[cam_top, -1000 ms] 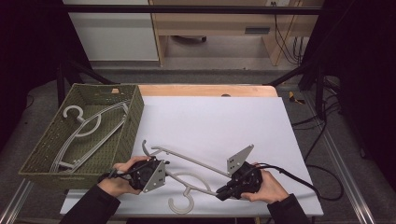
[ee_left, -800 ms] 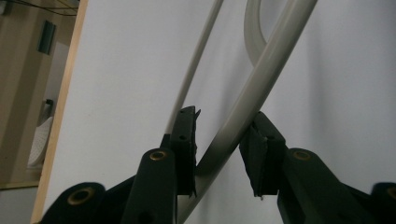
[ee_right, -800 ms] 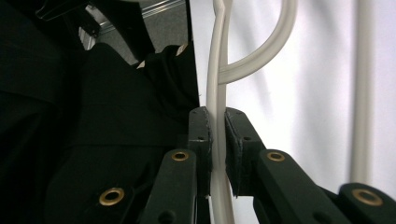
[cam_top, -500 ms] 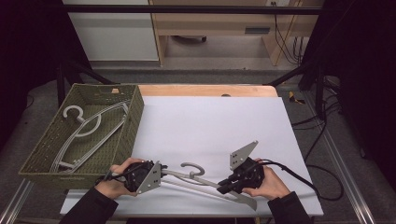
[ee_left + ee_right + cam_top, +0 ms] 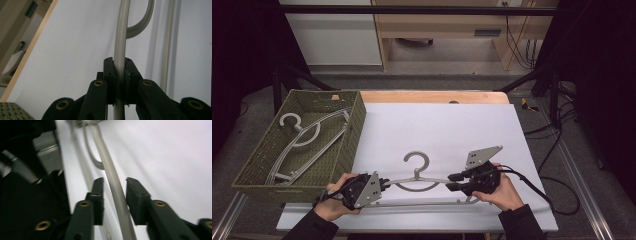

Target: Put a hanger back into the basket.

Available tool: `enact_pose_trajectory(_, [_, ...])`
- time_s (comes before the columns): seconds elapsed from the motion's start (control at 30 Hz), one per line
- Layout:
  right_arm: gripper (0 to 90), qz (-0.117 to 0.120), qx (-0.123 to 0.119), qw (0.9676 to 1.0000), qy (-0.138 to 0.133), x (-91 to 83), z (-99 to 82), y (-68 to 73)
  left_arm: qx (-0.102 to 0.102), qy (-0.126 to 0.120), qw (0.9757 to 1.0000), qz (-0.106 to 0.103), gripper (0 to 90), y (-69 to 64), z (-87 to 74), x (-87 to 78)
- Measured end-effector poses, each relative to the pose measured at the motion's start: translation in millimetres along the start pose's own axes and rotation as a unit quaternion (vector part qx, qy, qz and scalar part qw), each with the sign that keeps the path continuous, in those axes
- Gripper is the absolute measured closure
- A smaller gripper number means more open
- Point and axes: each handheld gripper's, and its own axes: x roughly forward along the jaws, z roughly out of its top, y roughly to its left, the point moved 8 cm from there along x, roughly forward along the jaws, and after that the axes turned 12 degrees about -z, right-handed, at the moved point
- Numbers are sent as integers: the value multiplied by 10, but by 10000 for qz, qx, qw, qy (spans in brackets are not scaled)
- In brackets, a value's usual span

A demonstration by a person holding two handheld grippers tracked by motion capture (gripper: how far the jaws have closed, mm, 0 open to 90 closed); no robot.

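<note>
Left gripper (image 5: 119, 82): clamped on hanger (image 5: 417, 181) arm.
Right gripper (image 5: 114, 192): jaws just opening, hanger arm between, pads clear.

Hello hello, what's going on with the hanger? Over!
Left tool shut on hanger. Right tool just opening, hanger arm between jaws, untouched. Nothing in the way.

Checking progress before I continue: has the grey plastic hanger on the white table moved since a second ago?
Yes. The grey plastic hanger has flipped: its hook, which pointed at the white table's near edge, now points away toward the far edge.
</note>
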Motion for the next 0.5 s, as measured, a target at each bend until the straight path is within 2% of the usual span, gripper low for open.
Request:
enact_pose_trajectory(0.03, [639,-160,82,9998,-74,-27,14,-35,-99,21,9999,31,826,9,-6,-6])
enact_pose_trajectory(0.07, [639,-160,82,9998,-74,-27,14,-35,-99,21,9999,31,827,9,-6,-6])
enact_pose_trajectory(0.1, [599,-391,249,9985,-298,-117,33,-114,-290,19,9995,128,826,37,-20,-21])
enact_pose_trajectory(0.17, [561,-579,398,9965,-459,-204,28,-176,-490,-29,9985,221,826,78,-29,-49])
enact_pose_trajectory(0.2, [561,-579,398,9965,-459,-204,28,-176,-490,-29,9985,221,826,78,-29,-49])
enact_pose_trajectory(0.23, [509,-858,575,9924,-673,-309,7,-262,-690,-117,9971,313,827,119,-26,-87])
enact_pose_trajectory(0.27, [482,-930,637,9909,-735,-341,-4,-287,-775,-164,9962,359,827,136,-20,-108])
enact_pose_trajectory(0.37, [411,-1266,771,9838,-1009,-442,-51,-380,-1048,-268,9925,568,827,193,2,-176])
enact_pose_trajectory(0.4, [375,-1361,821,9808,-1128,-472,-63,-405,-1048,-268,9925,568,826,193,2,-176])
enact_pose_trajectory(0.43, [375,-1361,821,9808,-1128,-472,-63,-405,-1161,-281,9908,630,826,211,3,-198])
enact_pose_trajectory(0.47, [343,-1445,887,9778,-1233,-500,-77,-429,-1291,-327,9886,695,826,235,9,-227])
enact_pose_trajectory(0.5, [285,-1625,997,9718,-1385,-556,-125,-475,-1437,-367,9859,771,826,263,11,-269])
